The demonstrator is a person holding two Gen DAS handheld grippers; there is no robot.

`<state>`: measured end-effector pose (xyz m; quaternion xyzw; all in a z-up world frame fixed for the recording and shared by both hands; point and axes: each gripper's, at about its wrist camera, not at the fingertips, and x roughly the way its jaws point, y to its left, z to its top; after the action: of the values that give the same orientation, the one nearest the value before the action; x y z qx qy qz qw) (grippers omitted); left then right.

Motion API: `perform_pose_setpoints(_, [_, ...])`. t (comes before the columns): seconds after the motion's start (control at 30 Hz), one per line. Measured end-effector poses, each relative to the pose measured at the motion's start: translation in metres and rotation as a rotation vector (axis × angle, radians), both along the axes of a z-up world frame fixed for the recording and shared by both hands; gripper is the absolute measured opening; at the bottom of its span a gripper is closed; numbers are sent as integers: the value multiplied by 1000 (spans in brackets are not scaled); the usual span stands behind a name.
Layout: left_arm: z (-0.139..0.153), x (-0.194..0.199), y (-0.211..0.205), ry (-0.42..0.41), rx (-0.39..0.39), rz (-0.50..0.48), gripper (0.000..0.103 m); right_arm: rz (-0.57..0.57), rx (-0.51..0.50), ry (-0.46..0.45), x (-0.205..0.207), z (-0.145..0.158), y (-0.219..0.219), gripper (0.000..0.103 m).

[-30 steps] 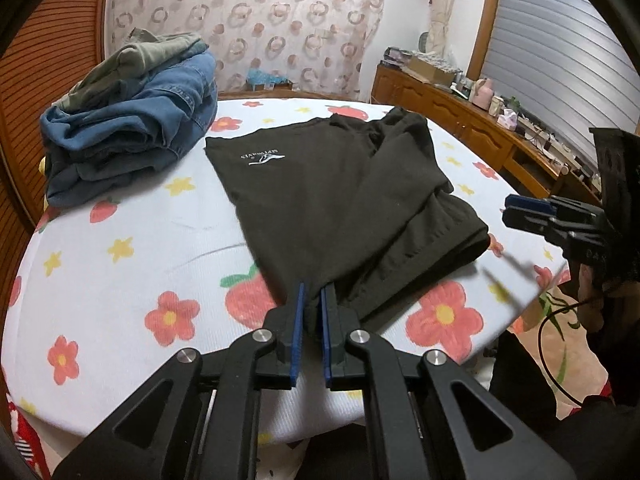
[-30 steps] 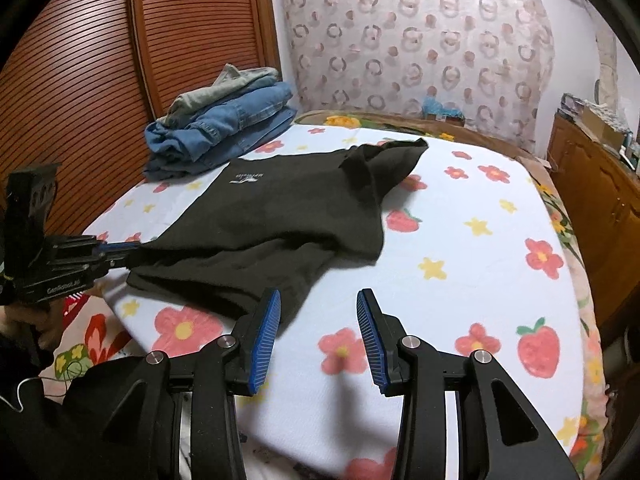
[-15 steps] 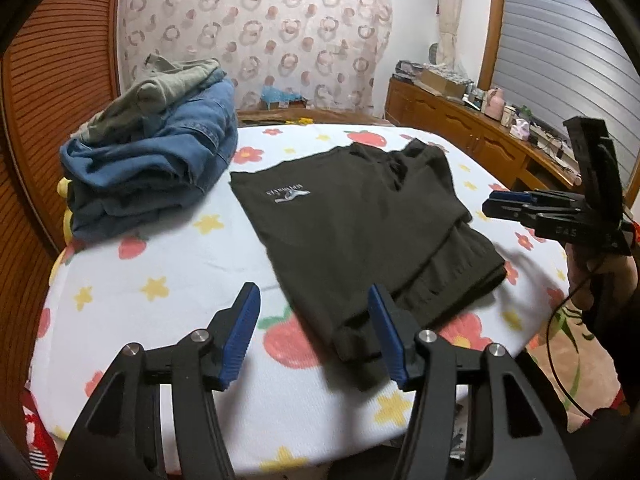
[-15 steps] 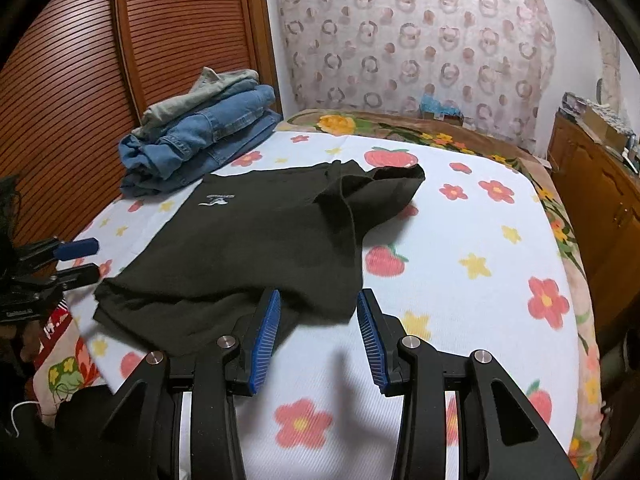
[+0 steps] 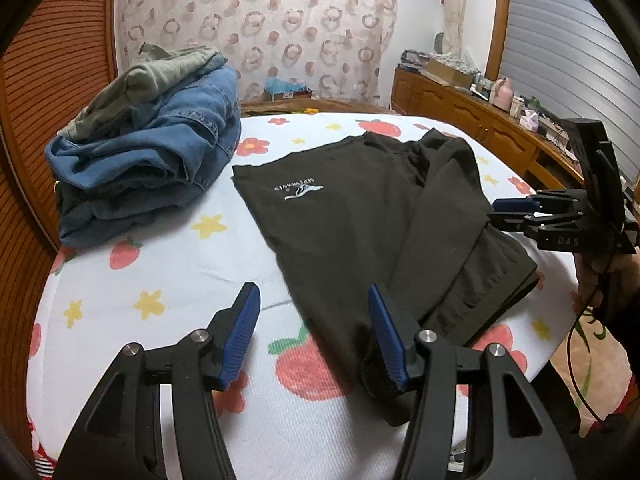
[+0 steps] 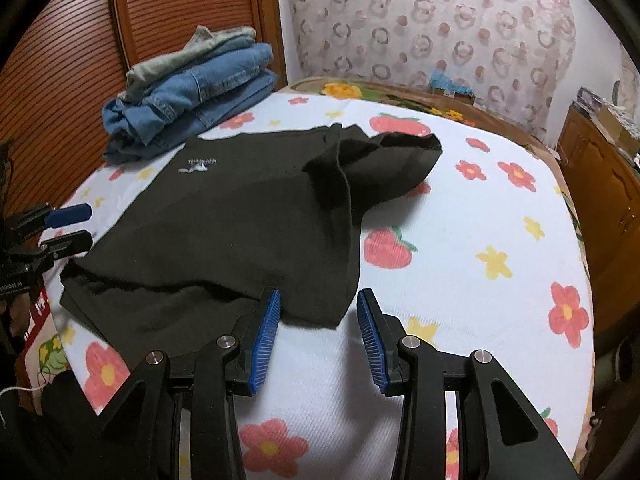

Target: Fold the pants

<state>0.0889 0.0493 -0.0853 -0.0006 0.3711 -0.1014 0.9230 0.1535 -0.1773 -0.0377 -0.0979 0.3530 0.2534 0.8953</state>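
I am looking at the bed (image 5: 168, 264) with its flowered white sheet, filling most of both views. The black pants (image 5: 360, 224) are lying partly folded across the middle of the left view, their white logo (image 5: 298, 191) facing up, one leg end bunching toward the upper right in the right view (image 6: 384, 160). A pile of folded jeans (image 5: 148, 160) is sitting in the upper left of the frame, apart from the pants. I am holding the left gripper (image 5: 314, 336) spread wide, grasping nothing, over the lower edge of the pants. The right gripper (image 6: 318, 336) is likewise released, its jaws parting around the near corner of the fabric at bottom centre of the right view.
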Motion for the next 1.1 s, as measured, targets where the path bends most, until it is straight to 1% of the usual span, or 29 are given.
perform_pose_setpoints(0.17, [-4,3,2,14,-3,7,57,12,-27,0,2,-3,6,40])
perform_pose_setpoints(0.23, [-6,4,3,17,-2,11,57,14,-31,-5,2,-3,8,27])
perform_pose_setpoints(0.27, [-7,4,4,21,-3,14,57,18,-34,-8,1,-3,8,24])
perform_pose_setpoints(0.3, [-8,6,4,23,-3,16,57,25,-35,-10,1,-3,9,18])
perform_pose_setpoints(0.33, [-9,6,5,27,0,22,57,33,-36,-7,0,-3,10,16])
perform_pose_setpoints(0.4, [-9,7,7,28,2,30,57,43,-45,0,0,-2,11,7])
perform_pose_setpoints(0.5, [-5,5,13,12,-18,45,57,47,-58,-17,0,7,14,7])
perform_pose_setpoints(0.6, [-2,3,18,3,-29,55,57,52,-61,-62,-1,25,18,6])
perform_pose_setpoints(0.67, [0,2,21,-3,-20,62,57,59,-54,-83,2,38,24,6])
perform_pose_setpoints(0.87, [8,-7,40,-30,-32,94,57,113,-44,-137,13,68,62,6])
perform_pose_setpoints(1.1, [11,-11,62,-42,-30,126,57,208,-70,-189,22,85,111,6])
